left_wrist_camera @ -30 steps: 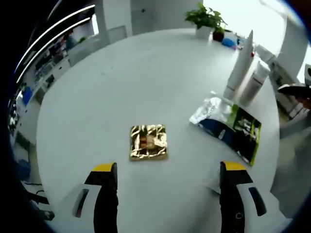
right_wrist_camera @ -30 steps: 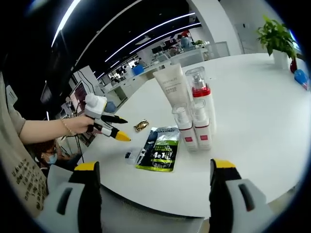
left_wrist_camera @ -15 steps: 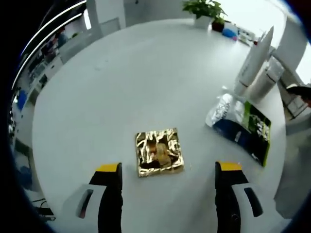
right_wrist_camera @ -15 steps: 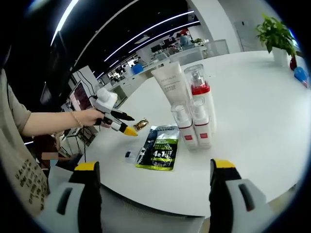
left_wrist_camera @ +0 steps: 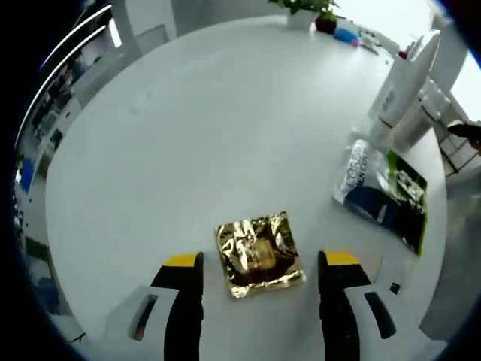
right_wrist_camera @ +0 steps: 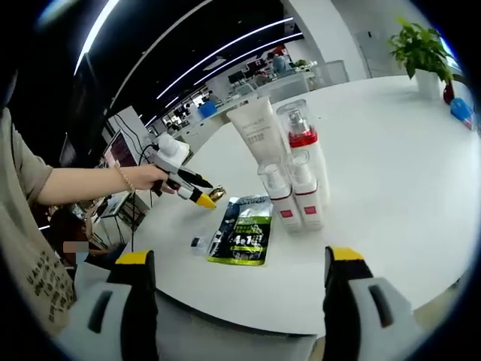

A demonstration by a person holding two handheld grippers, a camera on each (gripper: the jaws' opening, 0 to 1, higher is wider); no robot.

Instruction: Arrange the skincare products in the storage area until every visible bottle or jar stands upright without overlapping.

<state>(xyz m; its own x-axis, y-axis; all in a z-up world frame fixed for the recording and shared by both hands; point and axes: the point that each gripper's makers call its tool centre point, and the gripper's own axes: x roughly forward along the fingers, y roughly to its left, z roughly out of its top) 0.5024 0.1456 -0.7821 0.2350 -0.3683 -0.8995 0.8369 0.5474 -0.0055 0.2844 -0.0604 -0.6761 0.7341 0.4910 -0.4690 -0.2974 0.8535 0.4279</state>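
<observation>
The skincare products stand grouped on the white round table [right_wrist_camera: 391, 226]: in my right gripper view a white tube [right_wrist_camera: 255, 134] stands upright on its cap, a tall clear-capped bottle with a red collar [right_wrist_camera: 299, 143] is just beside it, and two small pump bottles with red labels [right_wrist_camera: 293, 194] stand side by side in front, touching or nearly so. A green and black sachet [right_wrist_camera: 242, 239] lies flat on the table near those small bottles, and a small dark piece [right_wrist_camera: 196, 242] lies just beside its corner. In my left gripper view the same sachet [left_wrist_camera: 382, 194] lies flat with the white tube [left_wrist_camera: 404, 81] and a second bottle [left_wrist_camera: 422, 114] upright beyond it. A crinkled gold foil packet [left_wrist_camera: 258, 254] lies flat on the table between my left gripper's [left_wrist_camera: 259, 272] yellow-tipped jaws, which are spread wide to either side of it without touching it. In the right gripper view a hand [right_wrist_camera: 143, 177] holds that left gripper [right_wrist_camera: 203, 198] low over the gold packet [right_wrist_camera: 217, 194]. My right gripper [right_wrist_camera: 234, 263] hangs off the table's near edge with its jaws released and wide apart, holding nothing. A potted plant [right_wrist_camera: 422, 56] stands at the far side of the table, well apart from the bottles.
</observation>
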